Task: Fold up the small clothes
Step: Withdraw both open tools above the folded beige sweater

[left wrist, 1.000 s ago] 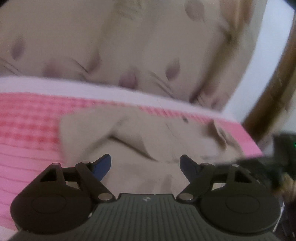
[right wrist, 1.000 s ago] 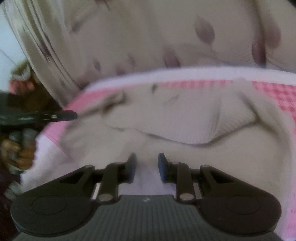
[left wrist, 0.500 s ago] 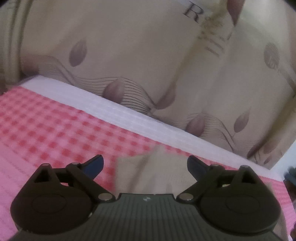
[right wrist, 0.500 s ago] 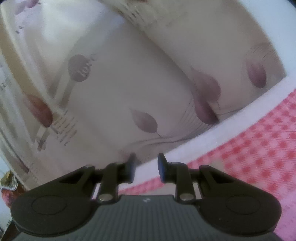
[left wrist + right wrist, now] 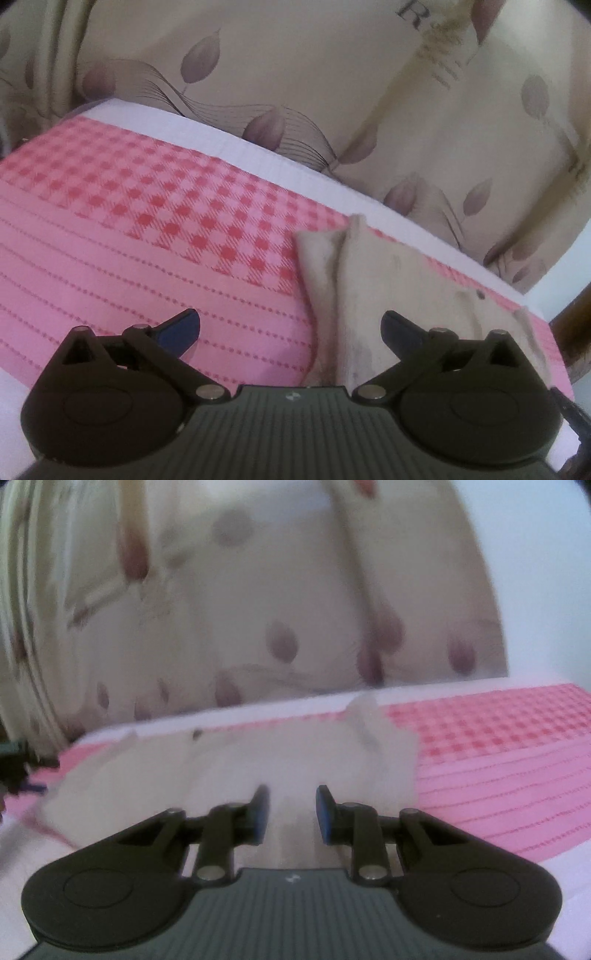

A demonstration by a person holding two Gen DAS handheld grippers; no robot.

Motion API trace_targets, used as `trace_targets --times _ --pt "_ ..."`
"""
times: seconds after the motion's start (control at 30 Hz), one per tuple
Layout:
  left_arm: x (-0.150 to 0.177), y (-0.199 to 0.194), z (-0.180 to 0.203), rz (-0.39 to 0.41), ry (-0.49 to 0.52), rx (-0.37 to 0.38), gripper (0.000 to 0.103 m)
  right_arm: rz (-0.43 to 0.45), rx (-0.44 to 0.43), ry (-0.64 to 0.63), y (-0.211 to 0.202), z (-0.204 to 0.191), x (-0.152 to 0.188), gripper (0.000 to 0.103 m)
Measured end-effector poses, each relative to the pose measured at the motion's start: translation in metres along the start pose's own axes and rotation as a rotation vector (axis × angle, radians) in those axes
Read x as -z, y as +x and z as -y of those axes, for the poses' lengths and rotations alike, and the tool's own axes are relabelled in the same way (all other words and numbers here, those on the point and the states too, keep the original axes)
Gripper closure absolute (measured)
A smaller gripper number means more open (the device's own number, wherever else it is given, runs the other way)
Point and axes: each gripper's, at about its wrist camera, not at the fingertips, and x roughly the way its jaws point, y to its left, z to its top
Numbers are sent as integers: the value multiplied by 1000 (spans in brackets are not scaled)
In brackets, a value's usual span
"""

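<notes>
A small beige garment (image 5: 384,280) lies crumpled on a pink checked cloth (image 5: 147,229); it also shows in the right wrist view (image 5: 280,757), blurred. My left gripper (image 5: 290,326) is wide open and empty, above the garment's left edge. My right gripper (image 5: 290,808) has its jaws partly open with a narrow gap, empty, over the garment's near side. Whether either gripper touches the fabric I cannot tell.
A beige curtain with purple leaf prints (image 5: 332,92) hangs right behind the surface's white far edge (image 5: 258,151). Dark wooden furniture (image 5: 576,321) stands at the far right. A dark object (image 5: 14,760) sits at the left edge of the right wrist view.
Both grippers swung up toward the curtain half a second ago and have tilted back down onto the garment. The left jaws opened wider; the right jaws kept about the same narrow gap.
</notes>
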Motion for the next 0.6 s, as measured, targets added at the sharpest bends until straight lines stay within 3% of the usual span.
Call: trace_targets --times 0.13,0.23,0.33,0.6 --pt "2 13 25 -28 130 -58 1 -32 43 -48 23 -19 4 72" --pt "6 25 42 -49 241 -98 0 -49 57 -73 25 -26 8 49" --pt "10 32 57 -51 339 -124 0 -66 15 -56 29 -25 8 22" --pt "9 46 70 -53 392 -132 0 -97 15 -98 36 -32 10 13"
